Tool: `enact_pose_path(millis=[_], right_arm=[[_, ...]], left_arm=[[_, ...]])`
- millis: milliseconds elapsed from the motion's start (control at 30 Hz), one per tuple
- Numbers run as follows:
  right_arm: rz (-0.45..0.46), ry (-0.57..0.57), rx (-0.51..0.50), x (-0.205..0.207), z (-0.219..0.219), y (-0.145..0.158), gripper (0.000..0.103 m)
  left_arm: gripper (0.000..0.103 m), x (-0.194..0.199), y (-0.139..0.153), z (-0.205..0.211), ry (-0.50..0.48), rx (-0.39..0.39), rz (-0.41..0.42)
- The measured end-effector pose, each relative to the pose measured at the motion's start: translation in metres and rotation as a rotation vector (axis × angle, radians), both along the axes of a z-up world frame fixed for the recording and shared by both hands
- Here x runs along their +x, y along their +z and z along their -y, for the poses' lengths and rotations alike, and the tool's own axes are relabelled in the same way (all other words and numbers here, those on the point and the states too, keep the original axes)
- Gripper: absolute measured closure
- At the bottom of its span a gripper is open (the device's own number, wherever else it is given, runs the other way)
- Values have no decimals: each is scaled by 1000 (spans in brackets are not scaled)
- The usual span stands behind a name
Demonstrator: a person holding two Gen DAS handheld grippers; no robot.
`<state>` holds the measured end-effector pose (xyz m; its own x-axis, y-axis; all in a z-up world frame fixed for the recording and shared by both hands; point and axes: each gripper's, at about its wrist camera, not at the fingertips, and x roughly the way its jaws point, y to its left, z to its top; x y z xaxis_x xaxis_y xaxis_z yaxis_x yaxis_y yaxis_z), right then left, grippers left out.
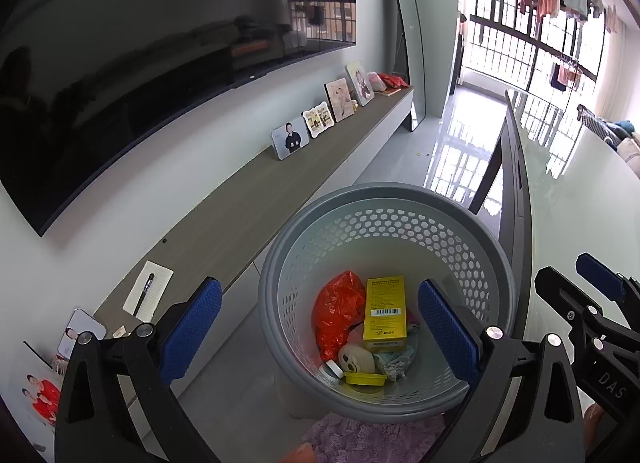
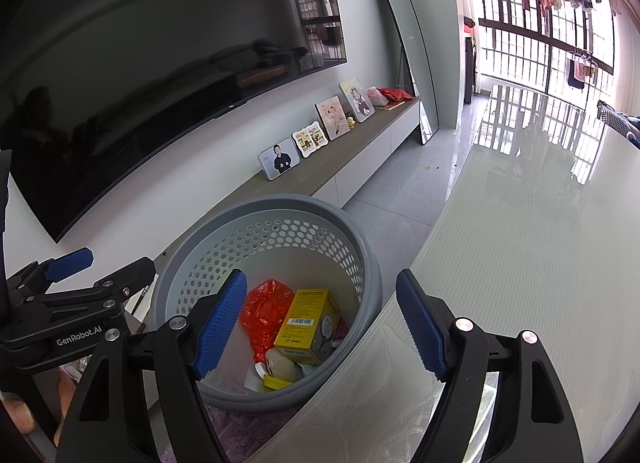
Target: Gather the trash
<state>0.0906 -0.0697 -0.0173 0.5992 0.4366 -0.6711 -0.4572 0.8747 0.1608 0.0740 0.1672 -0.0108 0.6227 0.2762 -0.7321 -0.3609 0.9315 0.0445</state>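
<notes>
i see the grey perforated basket (image 1: 384, 199) on the floor beside the white table (image 2: 520, 263), standing partly on a purple rug (image 1: 372, 439). inside it lie a yellow box (image 1: 384, 309), a red plastic bag (image 1: 338, 311) and smaller scraps. my left gripper (image 1: 320, 327) and right gripper (image 2: 320, 327) both hang above it, fingers spread wide, gripping nothing.

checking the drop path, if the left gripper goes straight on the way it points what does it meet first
Probably the trash in the grey basket: the open left gripper frames the red bag and yellow box with nothing between. Depth is unclear.
</notes>
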Motion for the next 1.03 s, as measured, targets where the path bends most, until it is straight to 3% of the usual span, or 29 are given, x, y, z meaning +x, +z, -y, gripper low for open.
enact_pose_path(millis=[1033], right_arm=[[-3,0,1,0,0,-1,29]], left_arm=[[6,4,-4,-1,-5,-10,-14]])
